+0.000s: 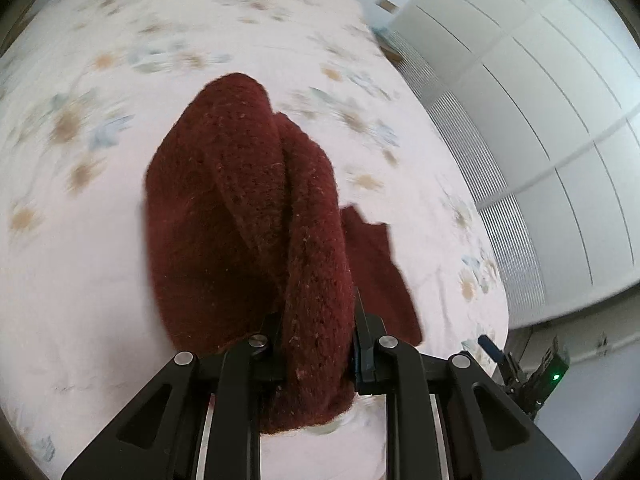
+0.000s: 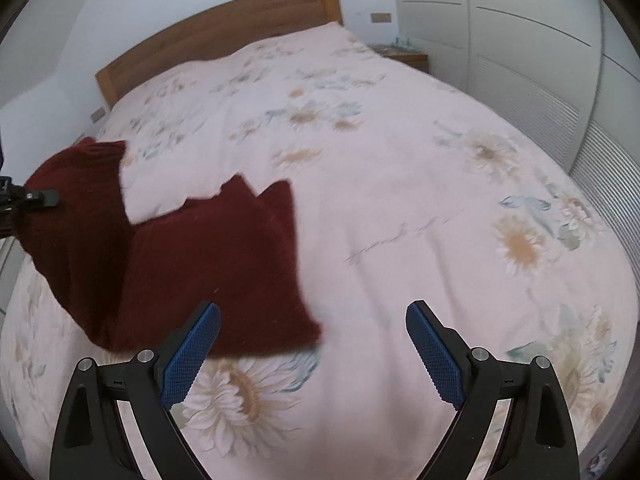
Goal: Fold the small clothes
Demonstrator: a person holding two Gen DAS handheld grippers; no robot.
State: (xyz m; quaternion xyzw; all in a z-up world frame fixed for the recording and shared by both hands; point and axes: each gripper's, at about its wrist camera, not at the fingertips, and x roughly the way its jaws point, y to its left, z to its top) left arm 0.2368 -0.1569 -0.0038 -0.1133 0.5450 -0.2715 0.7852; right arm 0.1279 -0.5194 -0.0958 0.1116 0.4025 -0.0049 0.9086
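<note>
The dark red, thick, fuzzy knitted garment (image 1: pixel 248 216) bunches between the left gripper (image 1: pixel 316 344)'s narrow jaws, the rest trailing onto the floral bed (image 2: pixel 400 208) ahead-left of the right gripper (image 2: pixel 314 344)'s wide, empty jaws; likely soft, floppy, light, best pinched at edges.

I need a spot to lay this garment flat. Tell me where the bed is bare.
Bare bedspread runs from the dark red knit garment rightward to the wardrobe-side edge, and up to the wooden headboard. The open right gripper hangs over bare cover. Crowded only at the near left, where the left gripper pinches the garment.
</note>
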